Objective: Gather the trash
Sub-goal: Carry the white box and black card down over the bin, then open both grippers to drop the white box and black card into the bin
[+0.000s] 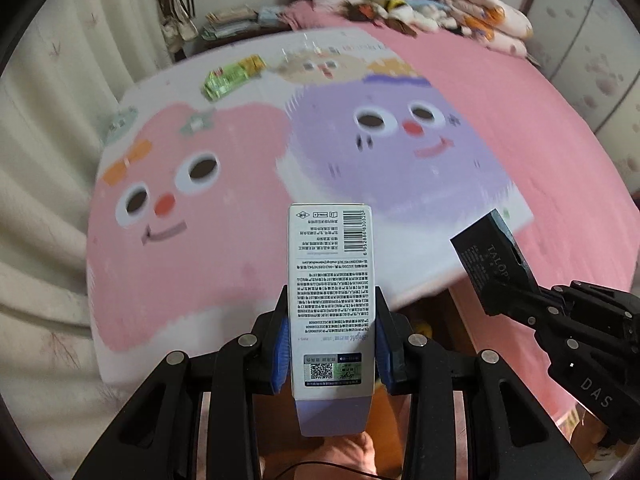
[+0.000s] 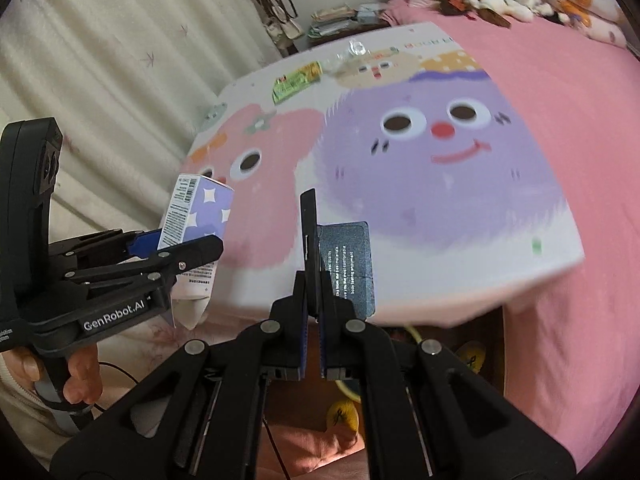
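My left gripper (image 1: 331,332) is shut on a tall white and purple carton (image 1: 331,280), held upright above the near edge of the cartoon mat (image 1: 192,216); the carton also shows in the right wrist view (image 2: 196,216). My right gripper (image 2: 315,300) is shut on a flat black box (image 2: 340,264), which shows in the left wrist view (image 1: 490,256) at the right. A green wrapper (image 1: 232,76) lies at the far left of the mat, also in the right wrist view (image 2: 298,80). Clear plastic scraps (image 2: 352,50) lie just beyond it.
The mat lies on a pink bed (image 1: 500,92). Stuffed toys and a pillow (image 1: 384,0) sit at the head. Cream curtains (image 1: 52,128) hang at the left. A nightstand with stacked items (image 1: 232,20) stands at the back. Yellow slippers (image 2: 344,416) are on the floor below.
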